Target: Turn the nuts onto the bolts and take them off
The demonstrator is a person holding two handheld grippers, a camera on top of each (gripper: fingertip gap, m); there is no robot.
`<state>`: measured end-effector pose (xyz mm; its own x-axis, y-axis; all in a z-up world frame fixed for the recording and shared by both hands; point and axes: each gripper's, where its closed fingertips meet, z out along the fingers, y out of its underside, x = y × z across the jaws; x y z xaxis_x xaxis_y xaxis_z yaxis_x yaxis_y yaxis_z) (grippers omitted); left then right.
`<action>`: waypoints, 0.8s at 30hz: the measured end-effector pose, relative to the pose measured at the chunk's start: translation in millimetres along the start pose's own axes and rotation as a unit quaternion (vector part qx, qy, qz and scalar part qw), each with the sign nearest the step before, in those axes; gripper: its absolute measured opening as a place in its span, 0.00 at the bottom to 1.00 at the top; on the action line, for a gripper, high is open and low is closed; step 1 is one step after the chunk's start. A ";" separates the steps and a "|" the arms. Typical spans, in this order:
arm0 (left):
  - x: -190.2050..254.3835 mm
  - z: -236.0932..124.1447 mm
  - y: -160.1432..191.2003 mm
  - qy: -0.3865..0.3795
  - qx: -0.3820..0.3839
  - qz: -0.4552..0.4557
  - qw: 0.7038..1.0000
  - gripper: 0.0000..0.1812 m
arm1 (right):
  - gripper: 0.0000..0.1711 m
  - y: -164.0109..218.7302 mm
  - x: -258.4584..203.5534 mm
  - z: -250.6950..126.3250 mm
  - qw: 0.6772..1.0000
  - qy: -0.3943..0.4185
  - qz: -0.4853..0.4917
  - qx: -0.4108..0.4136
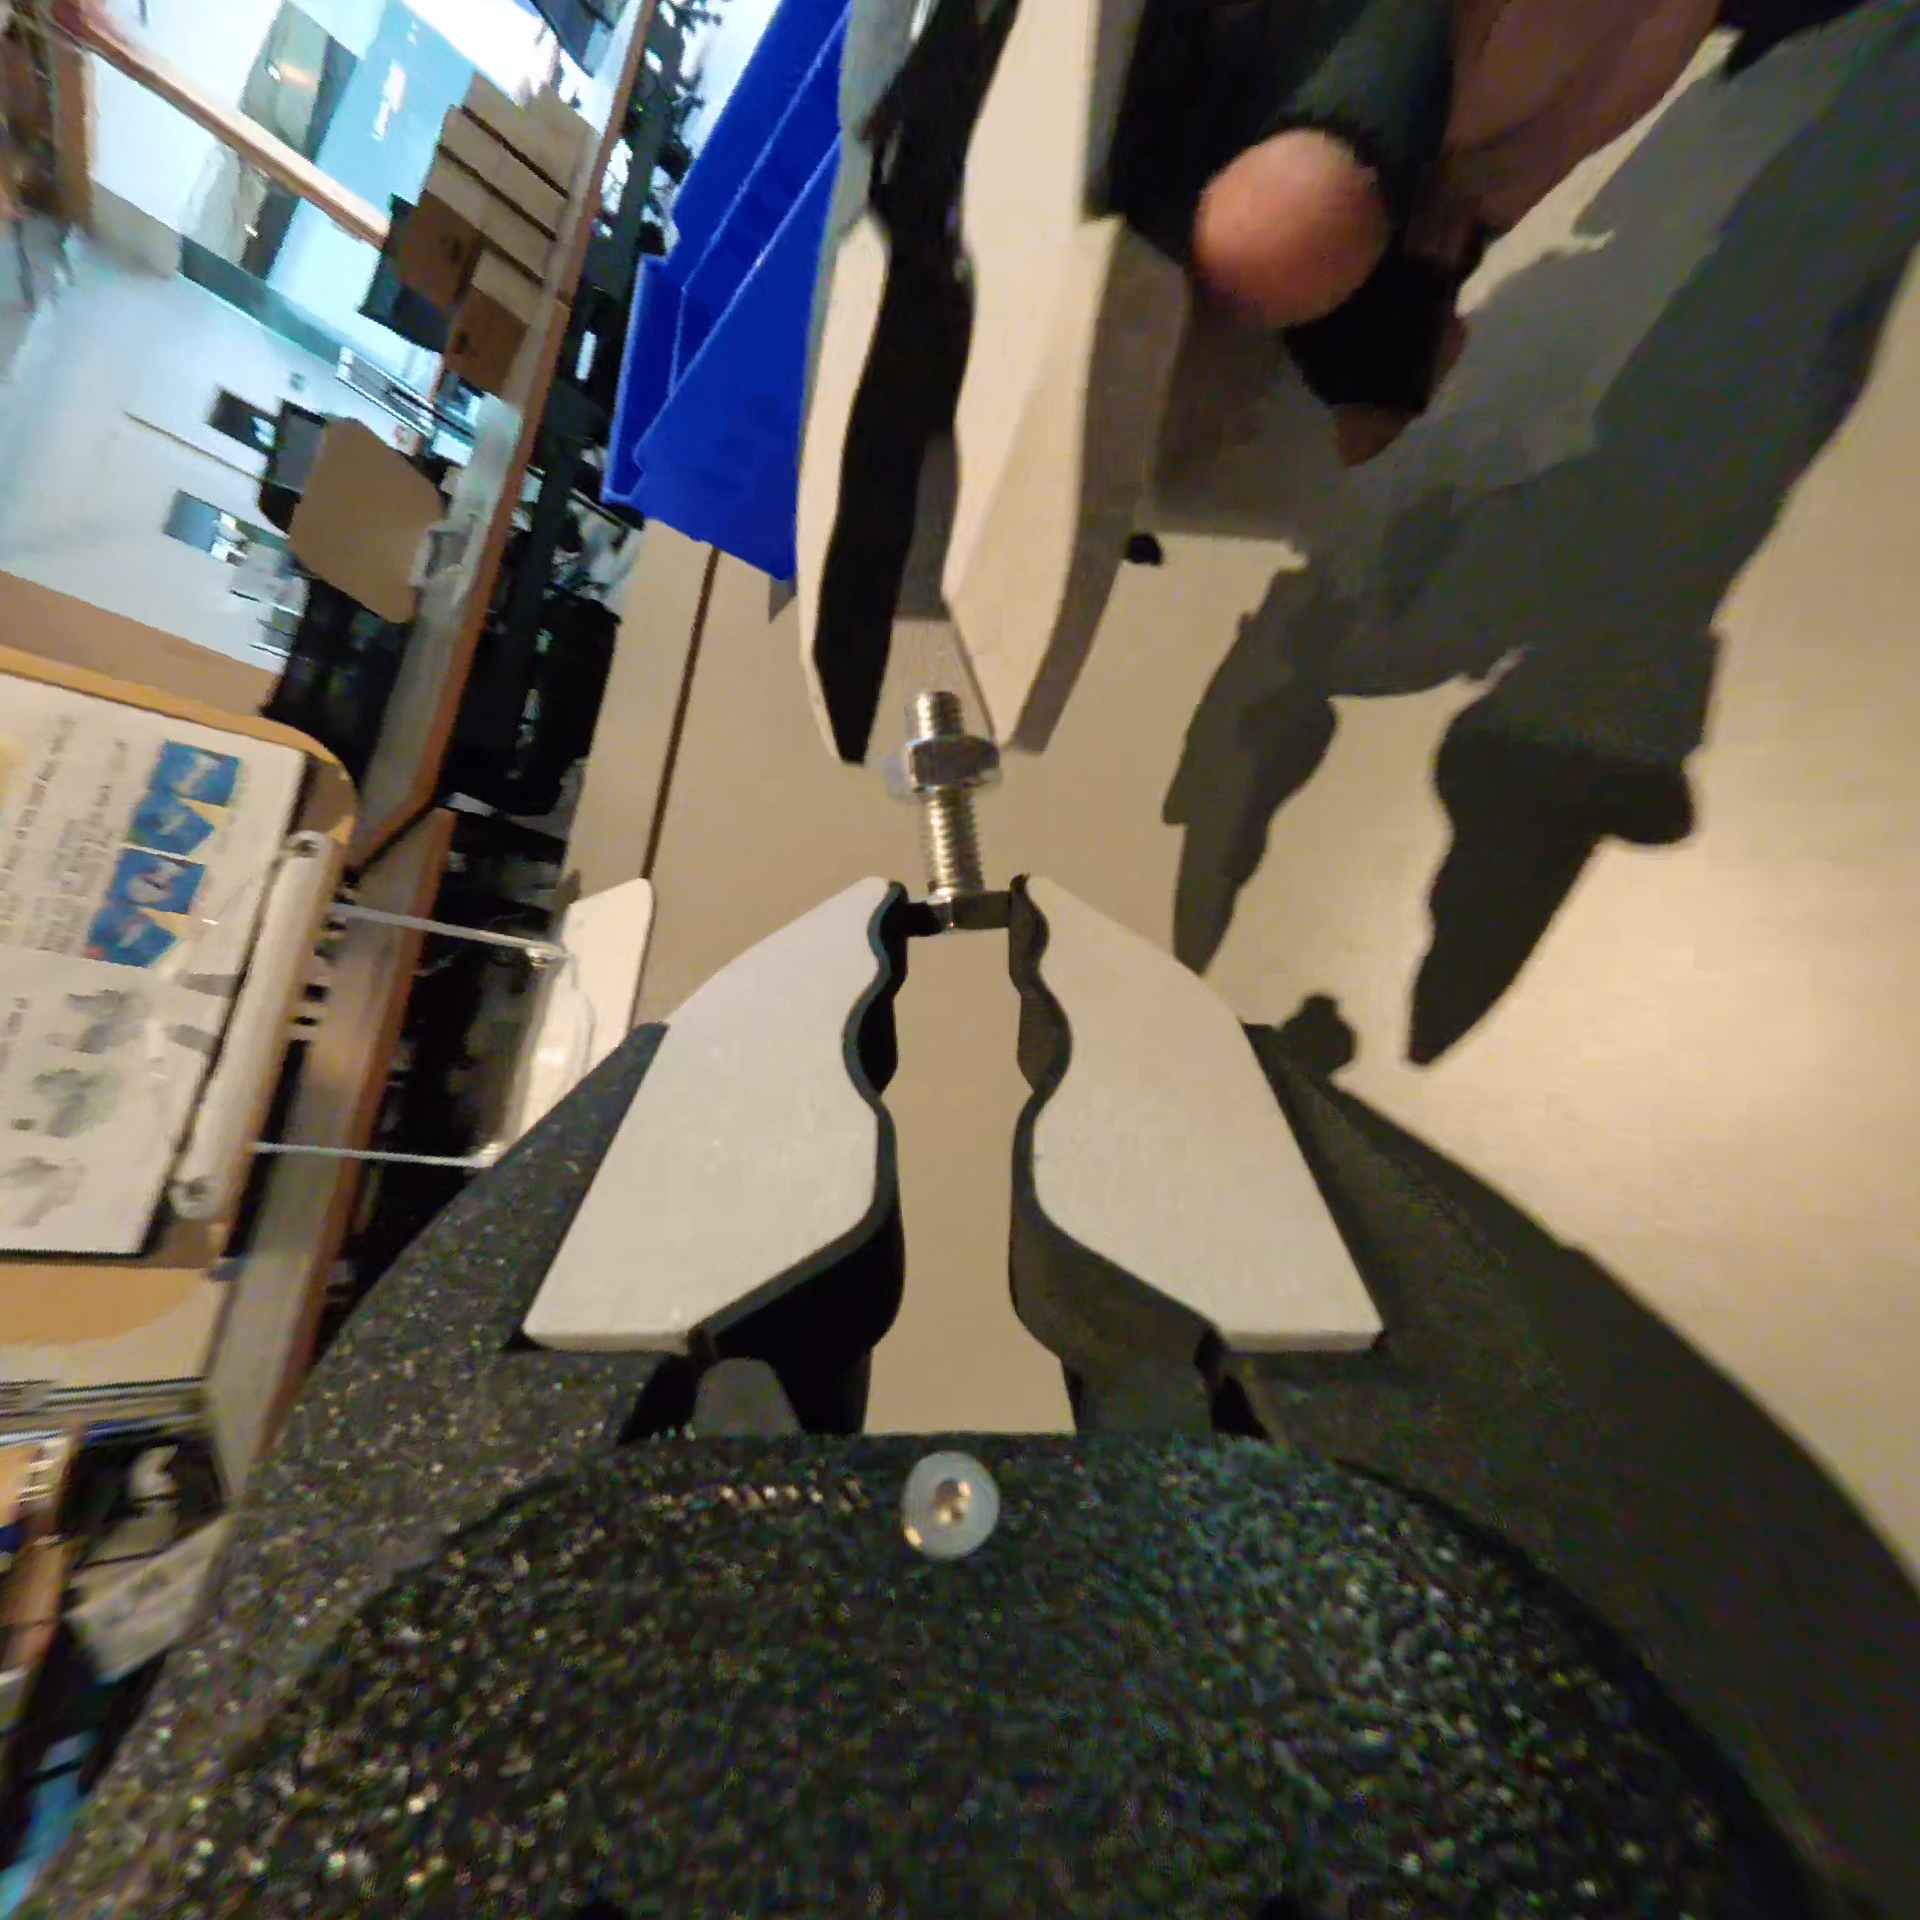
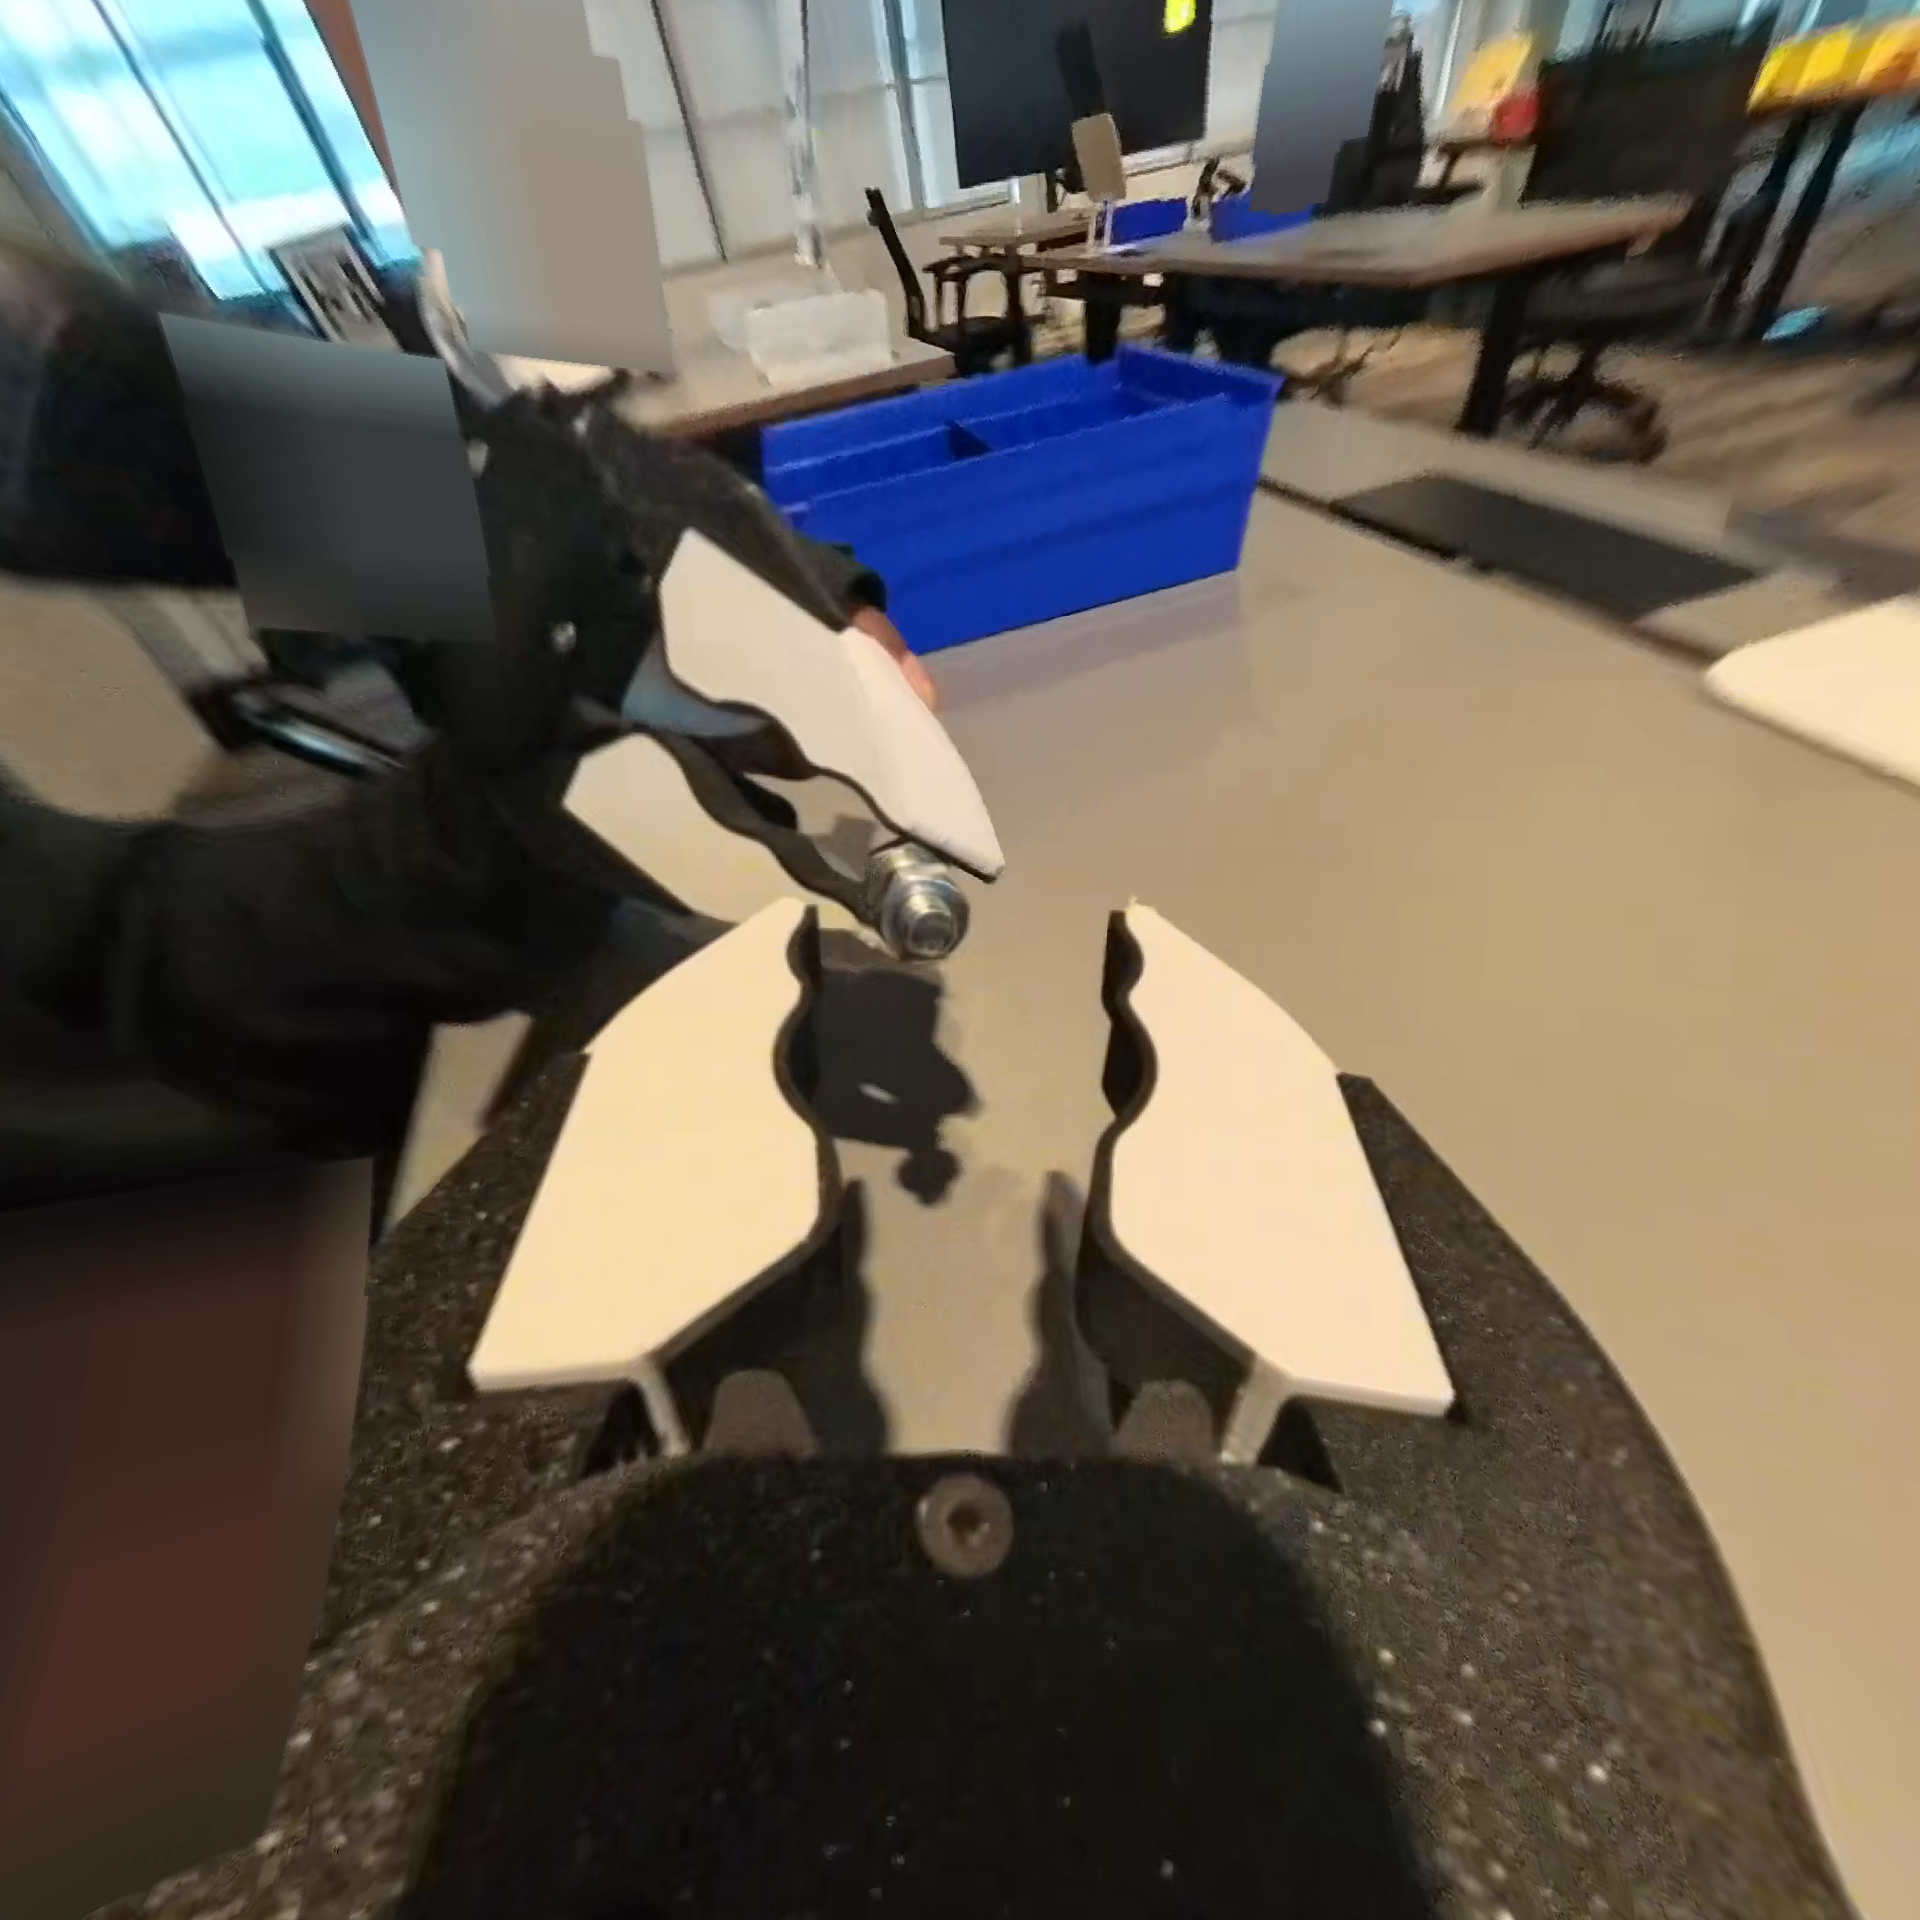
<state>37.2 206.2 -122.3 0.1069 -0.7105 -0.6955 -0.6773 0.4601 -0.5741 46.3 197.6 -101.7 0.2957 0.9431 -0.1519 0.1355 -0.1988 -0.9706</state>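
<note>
My left gripper (image 1: 961, 896) is shut on the head of a steel bolt (image 1: 943, 844), which points straight out from the fingertips. A hex nut (image 1: 940, 774) sits on the thread near the bolt's far end. My right gripper (image 2: 966, 920) is open. In the left wrist view it (image 1: 932, 738) comes in from above, with a fingertip on each side of the nut. In the right wrist view the bolt (image 2: 925, 928) points toward the camera, close to my left finger (image 2: 727, 1029), and the left gripper (image 2: 906, 878) holds it from the left.
All this is a little above a smooth grey table (image 2: 1403, 883). A blue bin (image 2: 1029, 509) with compartments stands at the table's far side and also shows in the left wrist view (image 1: 727, 343). A white pad (image 2: 1829, 686) lies at the right edge. Gloved hands (image 1: 1288, 229) hold the grippers. My two grippers' fingertips are within a few centimetres of each other.
</note>
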 end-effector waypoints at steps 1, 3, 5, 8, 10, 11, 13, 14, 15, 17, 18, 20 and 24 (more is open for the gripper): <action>-0.3 -0.7 1.7 0.007 0.002 -0.014 1.000 0.10 | 0.31 -2.2 0.3 -2.2 0.999 0.017 -0.043 -0.003; 0.8 -2.1 1.9 0.023 0.011 -0.036 0.999 0.10 | 0.29 -4.1 -4.4 -4.3 0.992 0.032 -0.122 -0.011; 3.0 -3.0 0.1 0.037 0.020 -0.047 0.998 0.10 | 0.27 -1.8 -10.0 -3.8 0.982 0.040 -0.185 -0.027; 9.5 -3.5 -4.8 0.060 0.034 -0.050 0.996 0.10 | 0.24 3.3 -14.6 -0.2 0.973 0.045 -0.224 -0.043; 13.9 -3.5 -8.1 0.068 0.040 -0.038 0.996 0.10 | 0.20 8.3 -14.4 3.2 0.971 0.048 -0.226 -0.055; 15.4 -3.4 -9.9 0.068 0.042 -0.028 0.996 0.10 | 0.14 11.5 -15.3 5.1 0.972 0.046 -0.224 -0.062; 14.1 -2.2 -8.2 0.050 0.030 -0.003 0.998 0.10 | 0.11 16.0 -14.8 7.9 0.975 0.047 -0.203 -0.075; 13.0 -0.9 -5.7 0.038 0.019 0.014 0.999 0.10 | 0.11 17.5 -13.1 8.9 0.979 0.049 -0.181 -0.081; 11.1 0.2 -3.5 0.020 0.006 0.033 0.999 0.10 | 0.11 18.8 -11.3 9.9 0.984 0.051 -0.151 -0.084; 6.5 2.8 0.7 -0.015 -0.024 0.074 0.997 0.10 | 0.11 20.6 -7.8 11.8 0.994 0.050 -0.064 -0.079; 4.5 3.7 2.8 -0.032 -0.042 0.098 0.994 0.10 | 0.11 21.8 -7.0 12.8 0.996 0.043 -0.011 -0.073; 0.5 4.0 4.0 -0.062 -0.069 0.135 0.986 0.10 | 0.11 20.6 -5.8 14.2 0.996 0.021 0.077 -0.044; 1.6 4.2 -4.5 -0.052 -0.037 0.101 0.993 0.10 | 0.18 7.8 -9.3 11.8 0.990 -0.037 0.136 0.010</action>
<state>43.5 205.3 -122.6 0.0357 -0.5470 -0.8364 -0.7439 0.5443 -0.3878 33.5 190.5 -110.0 0.2483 0.8723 -0.4212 0.0408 -0.4439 -0.8952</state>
